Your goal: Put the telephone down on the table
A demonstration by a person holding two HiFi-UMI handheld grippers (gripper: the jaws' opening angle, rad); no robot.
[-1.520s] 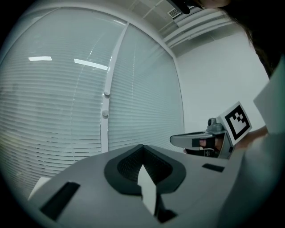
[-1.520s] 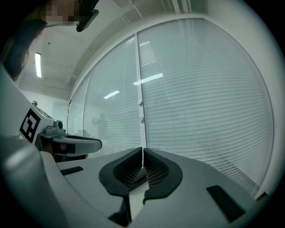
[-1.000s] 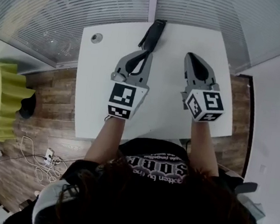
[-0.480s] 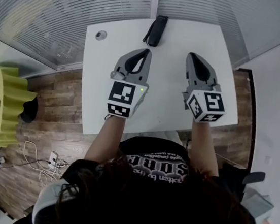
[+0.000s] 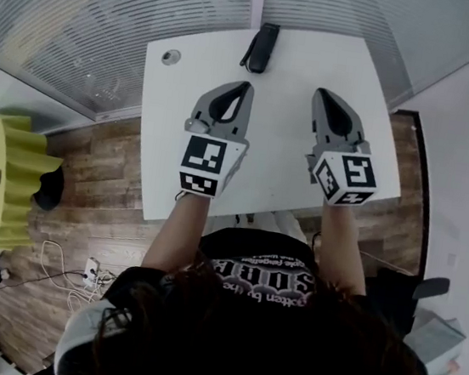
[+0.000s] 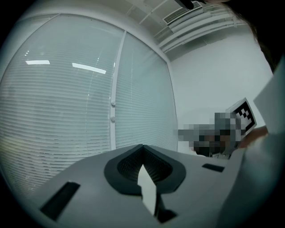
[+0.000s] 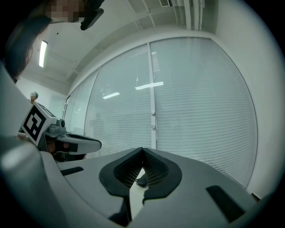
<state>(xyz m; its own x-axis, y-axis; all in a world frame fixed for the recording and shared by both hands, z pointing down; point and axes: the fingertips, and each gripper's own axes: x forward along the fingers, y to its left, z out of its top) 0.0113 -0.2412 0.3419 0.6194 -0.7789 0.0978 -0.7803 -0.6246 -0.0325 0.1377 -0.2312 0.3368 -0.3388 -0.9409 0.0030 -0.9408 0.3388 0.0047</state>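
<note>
Telephone [image 5: 261,47]: one, black, long narrow handset shape. It lies flat on the table [image 5: 281,158] at the top centre of the head view, close to the far edge, with its long axis running roughly away from the person. Nothing touches it, and both grippers are well apart from it.

Counts: 1 telephone, 1 table, 2 grippers, 1 marker cube per gripper, 1 round cable hole [image 5: 172,57] in the table's upper left corner.

Left gripper [image 5: 244,86]: clenched, tips together, nothing between the pads. Its own view [image 6: 142,148] shows the same, with the jaw tips meeting and only white table seen through the teardrop gap behind them. It hovers over the table at left of centre, nose towards the top of the frame.

Right gripper [image 5: 320,92]: also closed and empty, tips meeting in its own view [image 7: 142,150]. It hovers over the table at right of centre, roughly parallel to the left one.

Materials and shapes:
- Table: white, smooth, matte, rectangular with square corners.
- Grippers: grey plastic shells with a black ribbed lining inside the jaws. The cubes are white with black square markers.
- Floor [image 5: 87,197]: wood planks.
- Blinds [image 5: 103,11]: fine horizontal slats behind glass, across the top of the frame.
- Yellow ribbed round object [image 5: 0,177]: on the floor at the left edge.
- White cables [image 5: 68,276]: loose on the floor at lower left.
</note>
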